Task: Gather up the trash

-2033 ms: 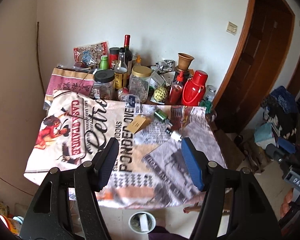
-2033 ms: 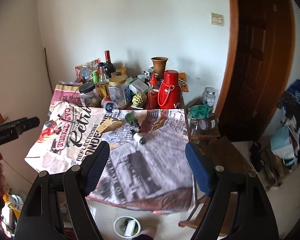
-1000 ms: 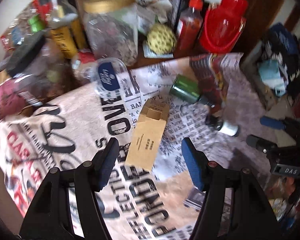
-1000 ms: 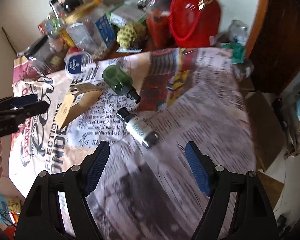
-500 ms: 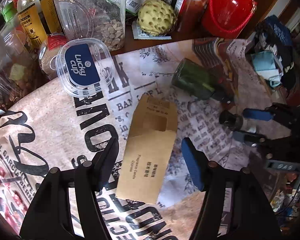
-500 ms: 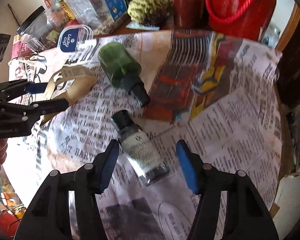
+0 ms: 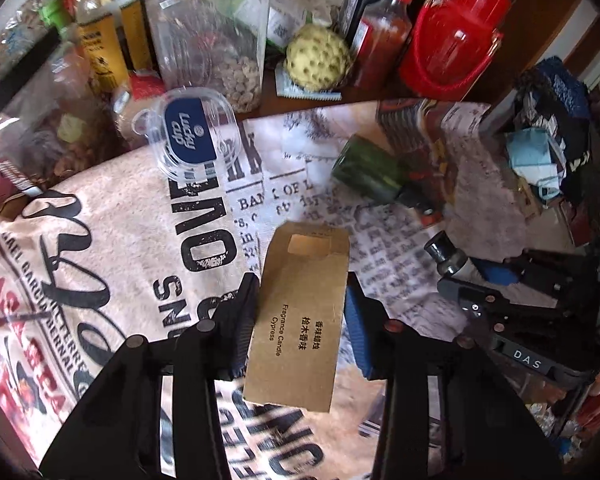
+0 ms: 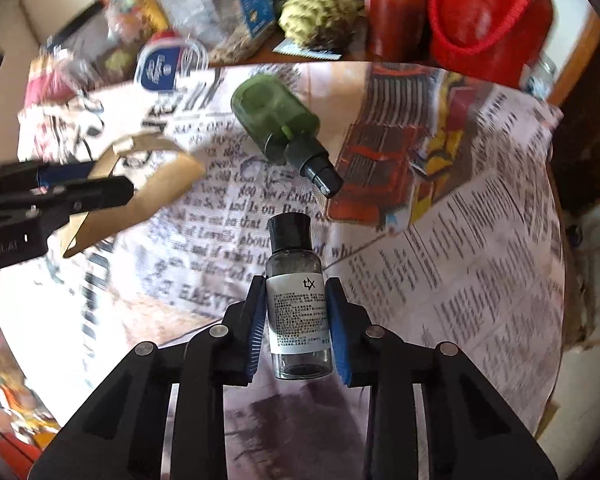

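Note:
My left gripper is shut on a flat brown cardboard candle box, its pads against the box's two long sides; the box also shows in the right wrist view. My right gripper is shut on a small clear bottle with a black cap and white label; its cap shows in the left wrist view. A green spray bottle lies on its side on the printed tablecloth, just beyond the clear bottle.
A clear Lucky Cup lid lies at the cloth's far edge. Behind it stand jars, sauce bottles, a custard apple and a red thermos. The table edge drops off at right, with clutter on the floor.
Both grippers closed: the left on the cardboard box, the right on the small clear bottle. Both had moved down to the table from a farther view.

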Tool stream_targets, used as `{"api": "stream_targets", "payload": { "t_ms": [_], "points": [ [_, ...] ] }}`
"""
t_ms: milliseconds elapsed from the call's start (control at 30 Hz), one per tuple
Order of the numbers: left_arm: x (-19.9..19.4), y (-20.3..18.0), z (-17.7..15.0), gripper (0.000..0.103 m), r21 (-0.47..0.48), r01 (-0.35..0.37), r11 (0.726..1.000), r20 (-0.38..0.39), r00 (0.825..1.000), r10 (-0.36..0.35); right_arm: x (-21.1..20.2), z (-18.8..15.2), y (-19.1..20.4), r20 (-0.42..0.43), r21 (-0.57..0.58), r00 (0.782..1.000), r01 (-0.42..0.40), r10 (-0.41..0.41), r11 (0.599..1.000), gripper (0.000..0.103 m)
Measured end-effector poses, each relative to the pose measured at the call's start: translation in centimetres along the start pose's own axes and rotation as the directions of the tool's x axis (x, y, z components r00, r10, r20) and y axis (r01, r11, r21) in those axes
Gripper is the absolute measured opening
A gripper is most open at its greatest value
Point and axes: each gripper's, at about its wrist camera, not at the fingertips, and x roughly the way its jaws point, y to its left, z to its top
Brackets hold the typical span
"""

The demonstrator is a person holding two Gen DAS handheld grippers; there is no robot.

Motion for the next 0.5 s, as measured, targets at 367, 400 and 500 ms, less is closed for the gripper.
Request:
{"api": "stream_targets", "payload": {
  "t_ms": [367,400,500],
  "points": [
    [-10.0,-3.8,0.0,0.041,-0.037,-0.055,0.998,0.213,0.975,0.062,-9.7,-1.7,-1.7,0.175,0.111,0.984,-0.057,0.037,0.992,0.027],
    [-11.2,-4.3,-0.2,0.041,-0.043,-0.064,0.997,0.241,0.968,0.073,-11.2,-2.0,-1.7,0.207,0.107,0.978,-0.051,0.028,0.993,0.027],
    [-14.4,-6.0,-0.8,0.041,-0.064,-0.089,0.994,0.316,0.943,0.104,-14.4,-2.4,-1.9,0.283,0.092,0.959,-0.041,0.013,0.995,0.027]
  ]
}}
